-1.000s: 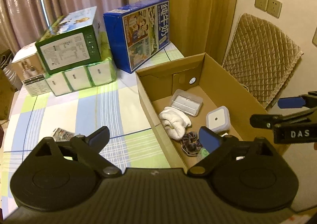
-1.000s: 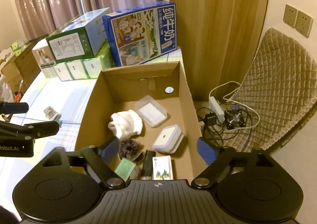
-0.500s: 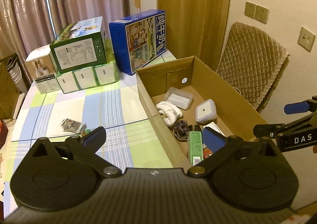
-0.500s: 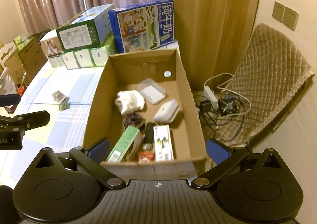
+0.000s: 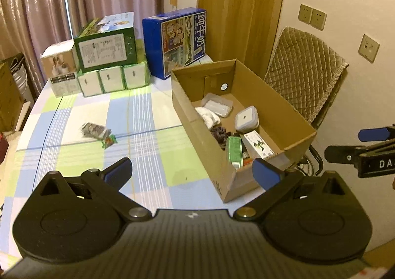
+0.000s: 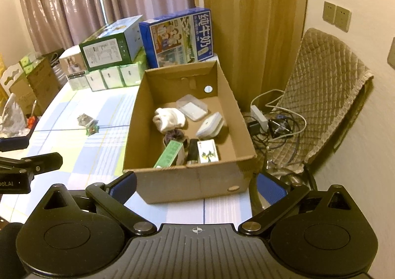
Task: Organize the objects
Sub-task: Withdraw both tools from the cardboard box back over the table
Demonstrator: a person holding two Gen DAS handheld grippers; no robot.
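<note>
Sorting appears nearly finished: seven items are counted in the open brown cardboard box [image 6: 187, 180] at frame centre. Two small crinkled snack packets [image 5: 97, 132] remain on the checked tablecloth [image 5: 148, 155], left of centre. The left gripper [image 5: 192, 172] and right gripper [image 6: 196, 183] are both spread and empty (a reach leftward is judged next).
</note>
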